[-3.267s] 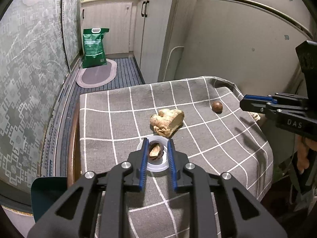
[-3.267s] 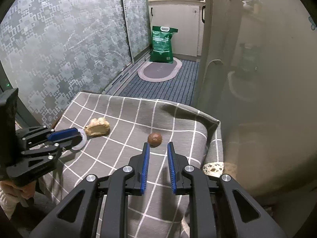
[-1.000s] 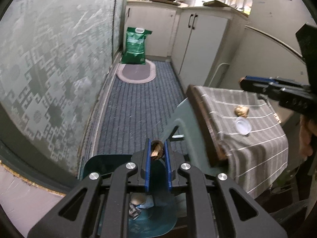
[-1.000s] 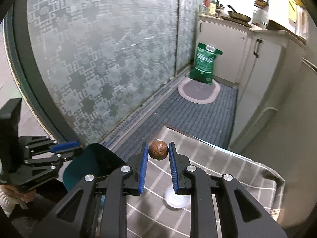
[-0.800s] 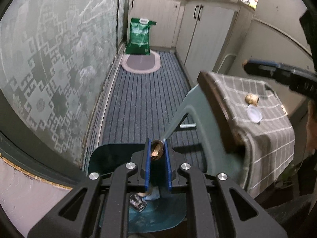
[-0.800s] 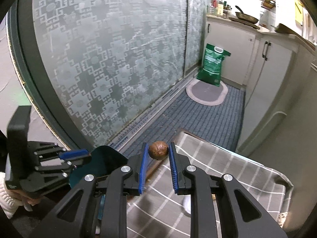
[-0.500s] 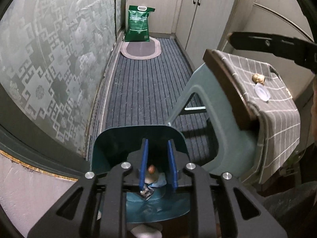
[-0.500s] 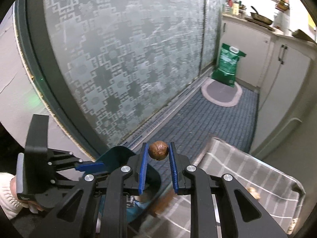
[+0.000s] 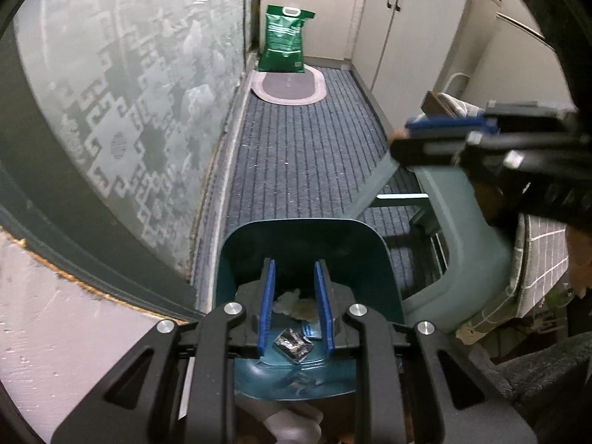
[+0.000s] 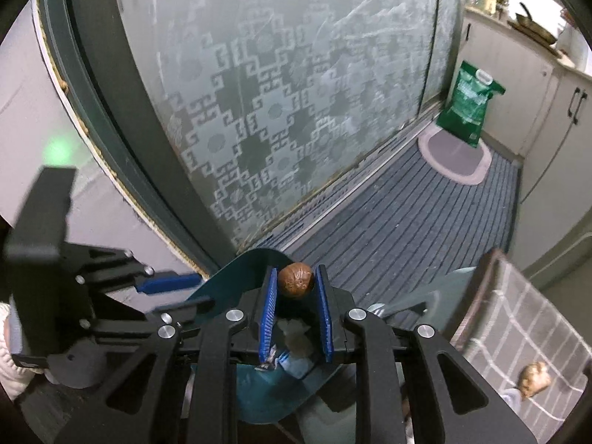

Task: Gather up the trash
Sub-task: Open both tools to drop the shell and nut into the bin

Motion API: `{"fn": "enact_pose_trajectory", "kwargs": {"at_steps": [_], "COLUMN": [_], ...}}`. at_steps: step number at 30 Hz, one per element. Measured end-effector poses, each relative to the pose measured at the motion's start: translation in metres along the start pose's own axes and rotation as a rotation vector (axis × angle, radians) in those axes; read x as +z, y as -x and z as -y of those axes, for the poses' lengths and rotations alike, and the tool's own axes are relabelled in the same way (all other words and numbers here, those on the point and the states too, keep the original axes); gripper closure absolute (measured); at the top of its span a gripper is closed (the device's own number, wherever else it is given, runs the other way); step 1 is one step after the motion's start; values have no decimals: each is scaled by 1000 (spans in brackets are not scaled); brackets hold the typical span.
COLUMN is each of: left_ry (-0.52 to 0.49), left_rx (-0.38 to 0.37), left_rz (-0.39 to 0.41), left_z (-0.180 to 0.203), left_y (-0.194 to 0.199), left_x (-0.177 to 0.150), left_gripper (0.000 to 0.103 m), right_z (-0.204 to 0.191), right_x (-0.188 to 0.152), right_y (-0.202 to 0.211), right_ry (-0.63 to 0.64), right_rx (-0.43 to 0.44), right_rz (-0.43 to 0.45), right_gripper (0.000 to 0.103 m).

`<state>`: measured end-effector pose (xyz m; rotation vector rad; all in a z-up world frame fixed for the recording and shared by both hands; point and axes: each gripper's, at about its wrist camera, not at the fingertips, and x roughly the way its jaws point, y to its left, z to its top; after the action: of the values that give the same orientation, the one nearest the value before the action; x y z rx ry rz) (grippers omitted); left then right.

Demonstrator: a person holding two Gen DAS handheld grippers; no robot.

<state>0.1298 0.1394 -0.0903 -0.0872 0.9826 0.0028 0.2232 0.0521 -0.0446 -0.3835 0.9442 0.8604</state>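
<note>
While clamped between the pads of the right gripper [image 10: 295,312], brown nut [image 10: 296,280] sits right at the fingertips, barely seated. Could roll out early and drop beside the teal bin [image 10: 244,270] rather than into it, if let go now: only the bin's rim lies under the fingertips, open mouth mostly nearer the wrist. Bare striped floor mat [image 10: 407,229] just past the tips, so a forward drop likely means a chase. Second risk: collision with the left gripper [image 10: 168,282], crowding in from the left of the right fingers over the same bin.

Left gripper [image 9: 294,305]: jaws parted, nothing between them, pitched steeply down into the bin mouth. Wrappers and scraps [image 9: 292,344] visible between and below its fingers, on the bin bottom. Right gripper [image 9: 449,125] crosses up and to the right of the left fingers, blurred.

Right gripper also angled steeply down. More trash [image 10: 532,379] waits on the checked tablecloth [image 10: 532,318], well off to the right of the right fingers.
</note>
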Motion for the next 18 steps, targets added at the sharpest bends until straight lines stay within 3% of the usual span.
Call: {"fn": "enact_pose_trajectory", "kwargs": {"at_steps": [10, 18], "left_ry": [13, 9], "left_rx": [40, 66], "left_rz": [20, 46], "left_z": [-18, -24], "left_y": [14, 28], "left_x": [-4, -5], "left_gripper": [80, 86], "right_z": [-19, -27], "right_x": [-14, -32], "right_y": [-58, -85], "right_ry": [14, 45], "right_rx": [23, 15], "right_rz": [-179, -290], "right_gripper": [82, 82]}}
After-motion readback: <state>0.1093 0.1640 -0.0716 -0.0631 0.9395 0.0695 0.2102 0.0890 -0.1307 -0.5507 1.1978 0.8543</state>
